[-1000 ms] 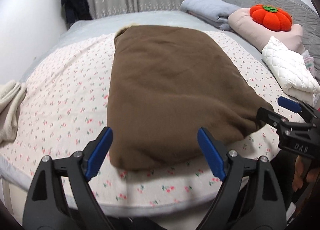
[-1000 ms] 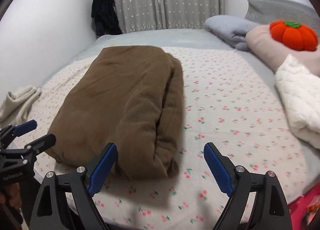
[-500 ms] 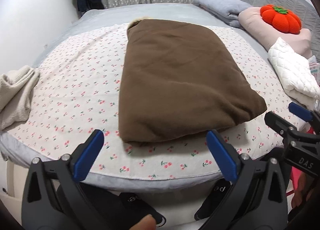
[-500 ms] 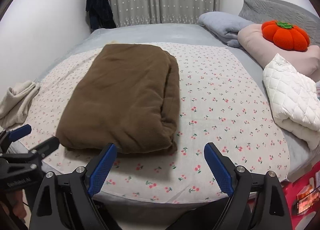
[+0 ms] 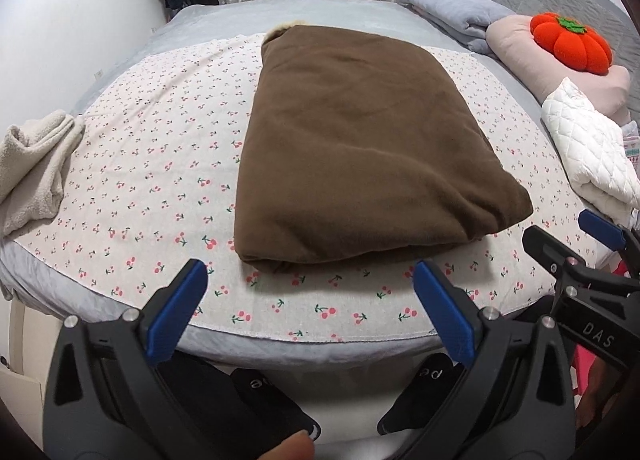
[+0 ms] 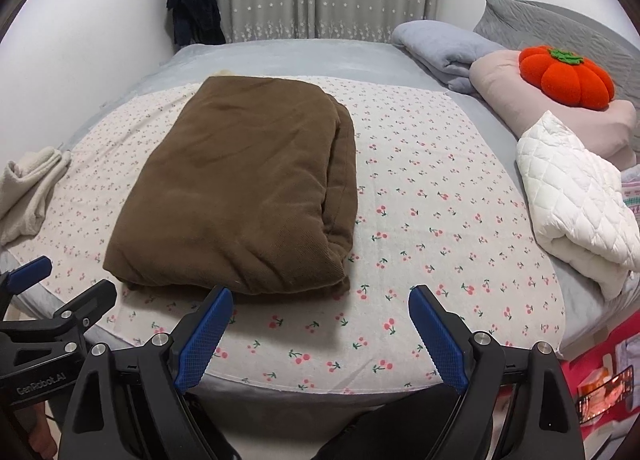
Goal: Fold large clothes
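I hold left gripper (image 5: 308, 312) and right gripper (image 6: 320, 336) spread, empty | folded brown garment (image 5: 360, 147) mid-bed on cherry-print sheet (image 5: 152, 179) | long axis near-to-far, ahead; left nearer, I judge

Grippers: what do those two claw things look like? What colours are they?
Both the left gripper and the right gripper are black plastic frames with silver screws and blue ridged pads on the jaws. White letters mark their sides: "DAS" on the right one, "GenRobot.AI" on the left.
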Demonstrator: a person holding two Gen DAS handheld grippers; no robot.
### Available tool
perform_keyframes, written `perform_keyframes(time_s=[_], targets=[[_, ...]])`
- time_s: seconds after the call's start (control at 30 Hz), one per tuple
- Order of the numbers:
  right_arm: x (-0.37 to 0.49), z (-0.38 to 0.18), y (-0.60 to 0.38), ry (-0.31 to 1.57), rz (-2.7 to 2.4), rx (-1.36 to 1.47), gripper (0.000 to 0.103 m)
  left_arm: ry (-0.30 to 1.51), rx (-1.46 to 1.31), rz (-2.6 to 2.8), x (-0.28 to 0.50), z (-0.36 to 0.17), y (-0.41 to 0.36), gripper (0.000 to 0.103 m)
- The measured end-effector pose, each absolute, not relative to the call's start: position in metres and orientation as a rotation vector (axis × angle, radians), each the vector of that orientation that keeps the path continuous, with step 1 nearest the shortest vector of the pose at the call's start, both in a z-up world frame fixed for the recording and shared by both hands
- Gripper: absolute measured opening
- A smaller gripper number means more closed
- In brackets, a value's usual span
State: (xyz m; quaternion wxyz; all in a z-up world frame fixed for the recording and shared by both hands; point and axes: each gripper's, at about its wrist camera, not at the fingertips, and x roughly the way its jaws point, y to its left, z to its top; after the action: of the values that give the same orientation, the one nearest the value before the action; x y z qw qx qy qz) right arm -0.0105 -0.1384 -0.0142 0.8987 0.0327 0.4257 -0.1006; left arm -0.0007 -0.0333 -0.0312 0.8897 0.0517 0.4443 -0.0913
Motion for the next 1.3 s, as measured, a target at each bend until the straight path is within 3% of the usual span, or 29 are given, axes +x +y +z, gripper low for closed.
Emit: perform_keyframes(time_s=[1.3], targets=[[-0.0039,-0.0173,-0.1327,0.901,-0.164,0.068,0.091,0.957,0.104,-0.229,0.0061,-0.0358,-0.0404,0.102]])
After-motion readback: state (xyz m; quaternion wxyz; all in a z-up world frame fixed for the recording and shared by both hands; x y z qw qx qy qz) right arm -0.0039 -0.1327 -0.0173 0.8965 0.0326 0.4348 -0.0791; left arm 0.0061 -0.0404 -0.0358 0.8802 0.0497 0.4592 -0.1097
